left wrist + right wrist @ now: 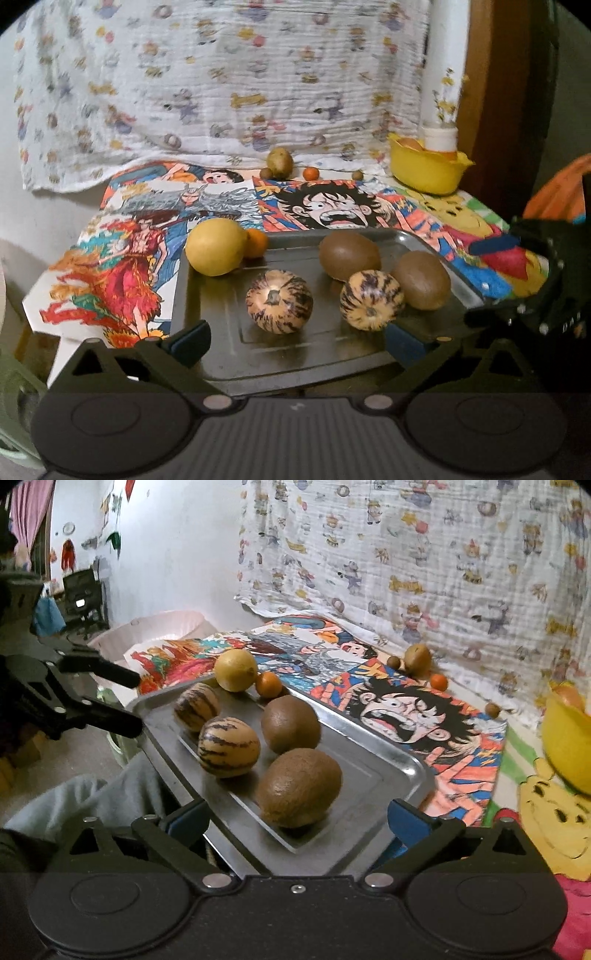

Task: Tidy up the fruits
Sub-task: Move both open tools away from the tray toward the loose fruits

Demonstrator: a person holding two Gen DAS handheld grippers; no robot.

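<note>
Six fruits: on or at metal tray [207, 354]
striped melons [279, 301]: two, tray middle
kiwis [349, 255]: two, just beside melons
lemon [216, 246]: tray far corner, small orange [256, 242] touching it
left tongs [297, 341]: apart, empty, at tray near edge
right tongs [297, 821]: apart, empty, near kiwi
yellow bowl [426, 170]: beyond tray, on desk

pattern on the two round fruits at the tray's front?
Cream-tan skin with dark purple-brown streaks on both striped fruits; clearest in the left wrist view.
</note>
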